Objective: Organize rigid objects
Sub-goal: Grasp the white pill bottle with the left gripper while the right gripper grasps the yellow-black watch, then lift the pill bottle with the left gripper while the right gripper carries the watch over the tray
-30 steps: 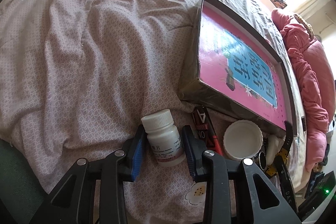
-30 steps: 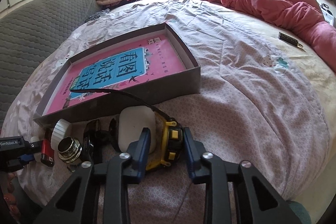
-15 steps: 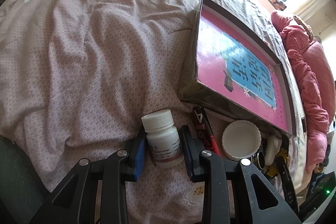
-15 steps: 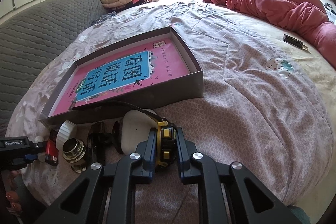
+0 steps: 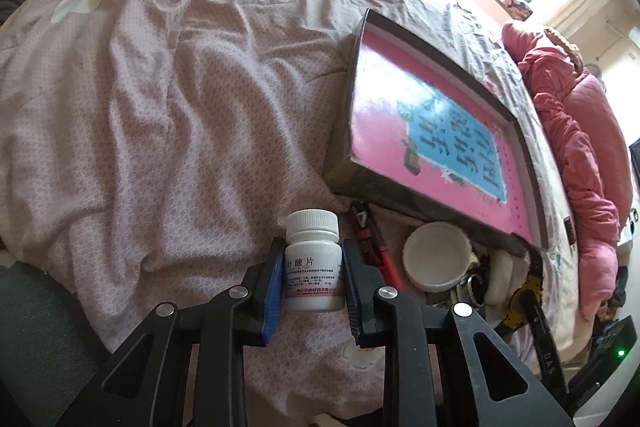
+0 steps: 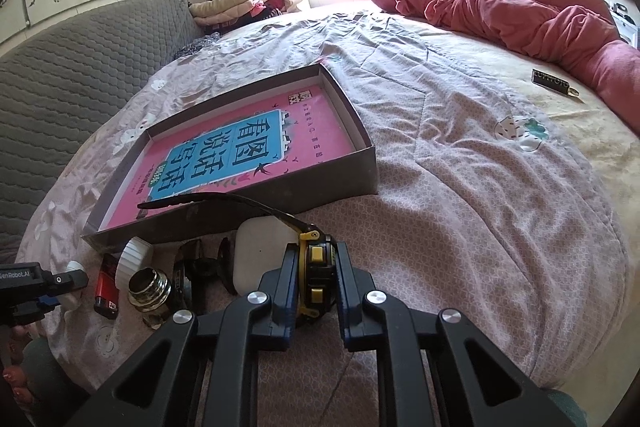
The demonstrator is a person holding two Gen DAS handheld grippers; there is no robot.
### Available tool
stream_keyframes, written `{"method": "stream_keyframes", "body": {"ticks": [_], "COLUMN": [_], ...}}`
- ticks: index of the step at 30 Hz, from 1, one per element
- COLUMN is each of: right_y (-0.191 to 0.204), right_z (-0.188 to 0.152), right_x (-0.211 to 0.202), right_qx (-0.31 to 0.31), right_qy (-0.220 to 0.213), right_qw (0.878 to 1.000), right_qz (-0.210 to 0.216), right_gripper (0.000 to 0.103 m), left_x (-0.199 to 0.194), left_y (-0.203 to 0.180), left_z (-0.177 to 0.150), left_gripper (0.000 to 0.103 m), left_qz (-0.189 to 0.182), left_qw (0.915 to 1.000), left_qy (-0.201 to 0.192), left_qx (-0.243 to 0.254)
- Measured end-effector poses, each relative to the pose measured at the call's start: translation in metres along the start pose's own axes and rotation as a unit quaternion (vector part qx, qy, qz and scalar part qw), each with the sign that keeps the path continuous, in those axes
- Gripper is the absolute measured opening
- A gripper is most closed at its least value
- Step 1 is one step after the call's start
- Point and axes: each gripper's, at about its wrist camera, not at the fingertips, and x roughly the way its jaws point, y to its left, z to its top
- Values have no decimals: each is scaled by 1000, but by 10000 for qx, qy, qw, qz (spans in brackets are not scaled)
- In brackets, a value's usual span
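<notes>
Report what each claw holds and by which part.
Left claw: its jaws have just been closing on the upright pill bottle, pads pressing its labelled sides below the cap. Right claw: shut on the tape measure, across its flat sides.

Since the earlier frames, the left gripper (image 5: 312, 277) jaws have been closing onto the white pill bottle (image 5: 313, 261), and the right gripper (image 6: 316, 283) has clamped the yellow tape measure (image 6: 317, 277).

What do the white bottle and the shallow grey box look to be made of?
White bottle: likely plastic, smooth and opaque, with a ribbed screw cap and a printed paper label. Shallow grey box: seemingly cardboard, with thin matte walls, folded corners and a glossy pink printed sheet inside.
</notes>
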Motion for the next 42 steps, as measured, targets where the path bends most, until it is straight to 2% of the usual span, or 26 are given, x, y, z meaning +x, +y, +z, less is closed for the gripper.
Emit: {"method": "stream_keyframes", "body": {"ticks": [3,7,21,33,42], "right_y": [0,0,-4,-2,9], "right_z": [1,1,10,29,54], "right_x": [-1,-2,-20,-44,-53], "right_qx": [13,8,130,166,90], "right_qy": [-4,-41,-198,-428,-579], "right_qw": [10000,10000,9996,9987,9980], "right_qz": [7,25,144,205,219], "right_gripper": [17,17,17,17,17], "left_x": [4,0,-45,-48,-49], "left_y": [3,2,-22,-45,-61], "left_z": [-4,-8,4,4,17], "left_gripper": [27,27,27,27,27], "left_qz": [93,36,-304,-441,-544], "left_qw": [9999,9999,9982,9964,9956], "left_qy": [86,98,-411,-468,-457], "left_qx": [10,67,324,549,617]}}
